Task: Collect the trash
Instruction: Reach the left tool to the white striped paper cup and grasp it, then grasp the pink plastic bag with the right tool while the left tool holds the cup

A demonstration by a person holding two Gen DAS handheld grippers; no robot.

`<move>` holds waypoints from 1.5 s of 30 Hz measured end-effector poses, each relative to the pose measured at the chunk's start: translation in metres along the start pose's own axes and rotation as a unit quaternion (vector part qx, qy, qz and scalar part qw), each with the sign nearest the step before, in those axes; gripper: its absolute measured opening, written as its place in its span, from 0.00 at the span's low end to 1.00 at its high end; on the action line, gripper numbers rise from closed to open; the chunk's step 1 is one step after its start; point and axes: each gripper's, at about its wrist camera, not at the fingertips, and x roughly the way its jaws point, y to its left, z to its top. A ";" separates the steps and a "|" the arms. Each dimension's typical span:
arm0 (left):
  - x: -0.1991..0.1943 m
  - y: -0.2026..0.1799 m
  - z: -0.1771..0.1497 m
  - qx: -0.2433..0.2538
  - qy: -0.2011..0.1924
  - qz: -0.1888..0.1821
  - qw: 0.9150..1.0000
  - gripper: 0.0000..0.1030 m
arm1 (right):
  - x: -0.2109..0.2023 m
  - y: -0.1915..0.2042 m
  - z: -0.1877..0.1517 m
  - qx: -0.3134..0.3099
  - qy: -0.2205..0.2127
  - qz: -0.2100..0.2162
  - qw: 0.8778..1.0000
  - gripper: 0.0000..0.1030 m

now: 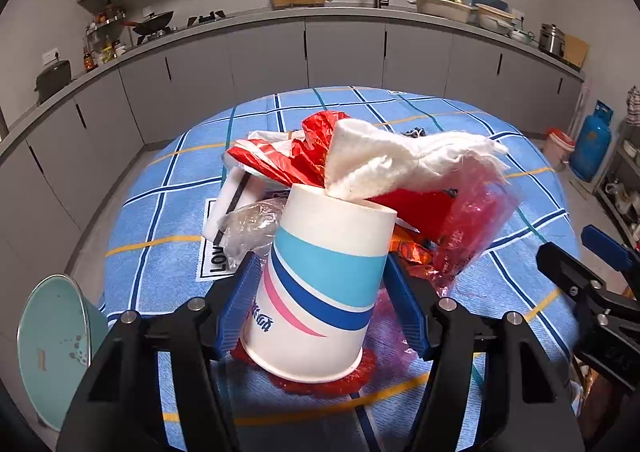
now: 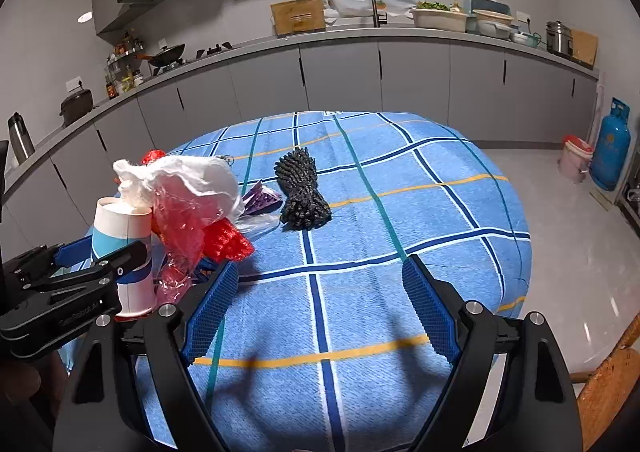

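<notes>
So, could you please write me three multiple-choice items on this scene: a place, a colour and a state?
1. Where does the cup stand?
A) on the counter
B) inside the left gripper
C) on the floor

2. What colour is the wad stuffed in the cup?
A) white
B) green
C) black

3. How is the right gripper?
A) shut on the cup
B) shut on a spoon
C) open, empty

Key:
1 B: its jaws flank the cup.
2 A: it shows white in both views.
3 C: only tablecloth shows between its jaws.
</notes>
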 end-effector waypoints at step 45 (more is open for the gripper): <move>-0.100 0.073 0.001 -0.079 -0.086 0.060 0.991 0.61 | -0.030 0.069 0.031 -0.063 -0.070 0.086 0.992 0.30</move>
